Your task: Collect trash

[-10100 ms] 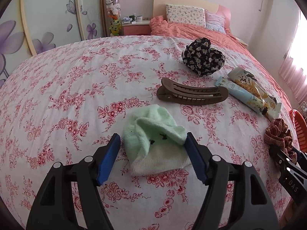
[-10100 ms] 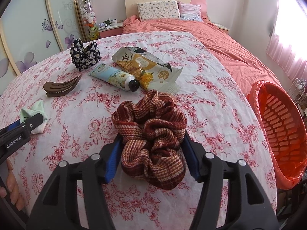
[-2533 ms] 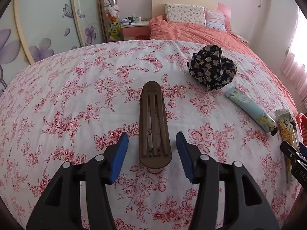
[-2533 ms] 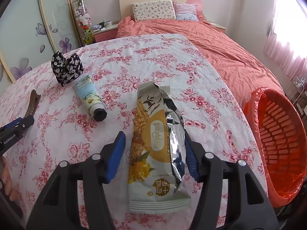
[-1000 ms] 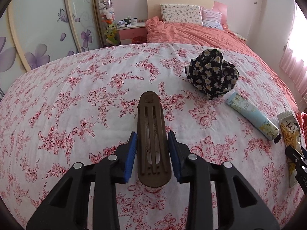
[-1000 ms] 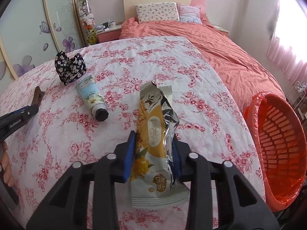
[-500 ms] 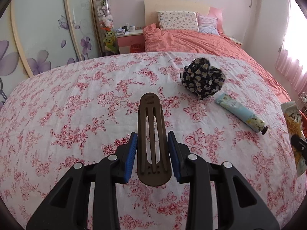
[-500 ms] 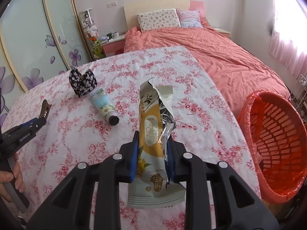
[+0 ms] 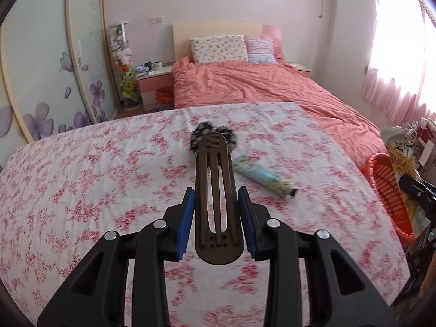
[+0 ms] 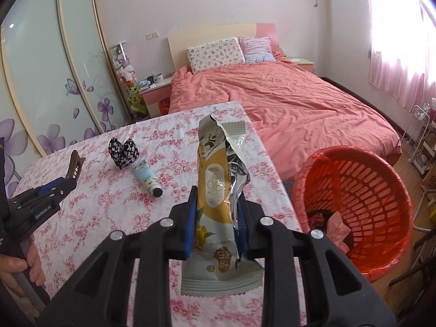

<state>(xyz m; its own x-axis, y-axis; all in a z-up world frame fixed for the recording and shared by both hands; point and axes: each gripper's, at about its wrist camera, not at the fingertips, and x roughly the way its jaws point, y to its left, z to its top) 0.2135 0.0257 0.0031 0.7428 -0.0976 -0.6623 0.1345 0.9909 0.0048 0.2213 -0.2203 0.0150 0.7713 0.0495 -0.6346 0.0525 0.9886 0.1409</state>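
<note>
My left gripper (image 9: 216, 212) is shut on a long brown hair clip (image 9: 216, 199), held up off the floral cloth. My right gripper (image 10: 216, 212) is shut on an empty yellow and silver snack wrapper (image 10: 218, 190), also raised above the cloth. The orange plastic basket (image 10: 381, 204) stands on the floor just right of the wrapper, with a few items at its bottom. In the right wrist view the left gripper (image 10: 65, 182) shows at the far left with the hair clip (image 10: 75, 167). The wrapper (image 9: 400, 158) and the basket (image 9: 387, 190) appear at the right edge of the left wrist view.
A dark flowered scrunchie (image 10: 122, 152) and a light blue tube (image 10: 145, 177) lie on the floral-covered table (image 10: 109, 204). Behind it is a bed with a coral quilt (image 10: 286, 98) and pillows. A sliding wardrobe (image 10: 41, 81) lines the left wall; a hand (image 10: 16, 267) grips the left handle.
Both grippers have risen off the cloth with their loads. The right gripper tightened a little on the wrapper and swung right, bringing the basket closer.
</note>
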